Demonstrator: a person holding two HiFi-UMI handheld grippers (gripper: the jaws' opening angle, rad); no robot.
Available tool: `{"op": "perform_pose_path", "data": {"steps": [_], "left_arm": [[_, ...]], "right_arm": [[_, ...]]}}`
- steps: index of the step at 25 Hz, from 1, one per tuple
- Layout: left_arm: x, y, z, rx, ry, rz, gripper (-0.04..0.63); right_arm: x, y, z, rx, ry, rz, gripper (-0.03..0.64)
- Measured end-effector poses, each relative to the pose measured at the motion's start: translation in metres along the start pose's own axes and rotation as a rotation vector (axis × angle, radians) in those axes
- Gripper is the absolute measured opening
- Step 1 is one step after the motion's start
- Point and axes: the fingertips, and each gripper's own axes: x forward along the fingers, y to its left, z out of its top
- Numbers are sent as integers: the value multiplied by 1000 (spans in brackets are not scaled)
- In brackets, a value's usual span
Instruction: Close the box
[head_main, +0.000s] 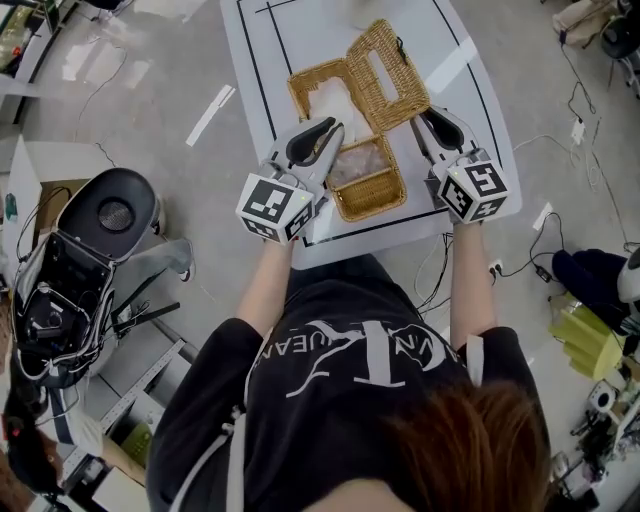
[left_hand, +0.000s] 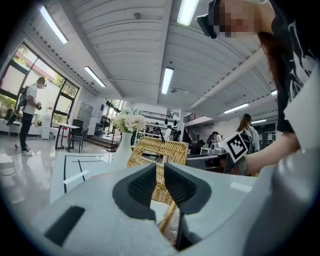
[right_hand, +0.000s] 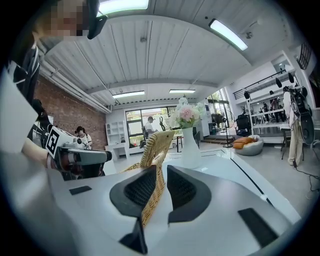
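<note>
One view, the head's, shows box (head_main: 371, 209) contents (head_main: 356, 161); right tool (right_hand: 160, 172) clamps lid (right_hand: 159, 142).

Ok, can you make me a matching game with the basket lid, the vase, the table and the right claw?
1 basket lid
2 vase
3 table
4 right claw

a white with black lines
b pinching the lid
c swung open
d has flowers in it

Pairs: 1c, 2d, 3a, 4b
</note>
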Motion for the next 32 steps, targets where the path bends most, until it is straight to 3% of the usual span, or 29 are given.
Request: {"op": "perform_pose_path", "data": {"steps": [9, 19, 24, 26, 28, 31, 32], "left_arm": [[-14, 14, -4, -28, 6, 35, 51], [-15, 16, -2, -25, -1, 34, 48], [-17, 20, -5, -30, 8, 51, 46], [-12, 23, -15, -69, 45, 48, 43], [-7, 24, -19, -107, 59, 39, 43], [-16, 25, -12, -121, 27, 48, 35], [-20, 25, -10, -122, 21, 54, 35]], "right_arm": [[-2, 4, 9, 137, -88, 42, 29], [-7, 22, 8, 107, -74, 191, 32], [-8, 38, 9, 74, -52, 279, 75], [-15, 50, 4, 27, -22, 319, 219], [-13, 45, -3, 14, -5, 241, 222], [12, 19, 0, 178, -72, 133, 220], [18, 15, 6, 234, -104, 129, 142]]}}
